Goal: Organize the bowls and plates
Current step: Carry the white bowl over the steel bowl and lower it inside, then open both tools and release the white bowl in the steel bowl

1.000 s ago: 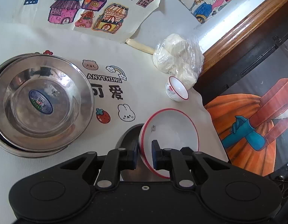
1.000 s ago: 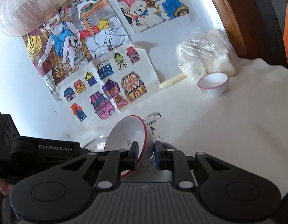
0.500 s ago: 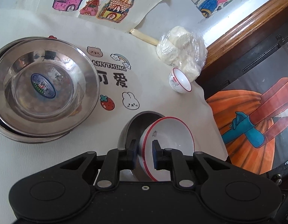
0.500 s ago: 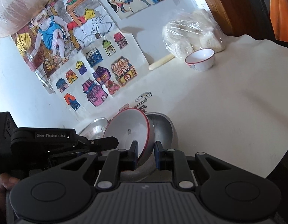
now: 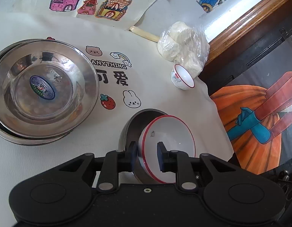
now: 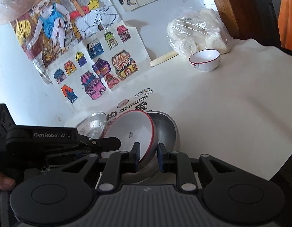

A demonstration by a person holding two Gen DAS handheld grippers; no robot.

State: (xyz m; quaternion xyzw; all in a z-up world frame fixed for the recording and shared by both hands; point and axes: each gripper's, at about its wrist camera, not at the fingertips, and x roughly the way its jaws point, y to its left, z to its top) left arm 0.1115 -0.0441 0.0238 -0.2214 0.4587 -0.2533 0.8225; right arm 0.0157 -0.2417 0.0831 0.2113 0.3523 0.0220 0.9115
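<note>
The white bowl leans tilted inside a steel bowl near the surface's right edge. The left gripper straddles its red rim, jaws opening, the pads no longer pressing. The right gripper straddles the rims of both bowls, its jaws opening too, pads clear. Stacked steel plates sit toward the left edge; a small bowl stands at the far right corner beside a bag.

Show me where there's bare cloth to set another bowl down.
Widest free patch: bare tablecloth between the small red-rimmed bowl and the steel bowl. Crowded: stacked steel plates, and both grippers at the tilted white bowl.
</note>
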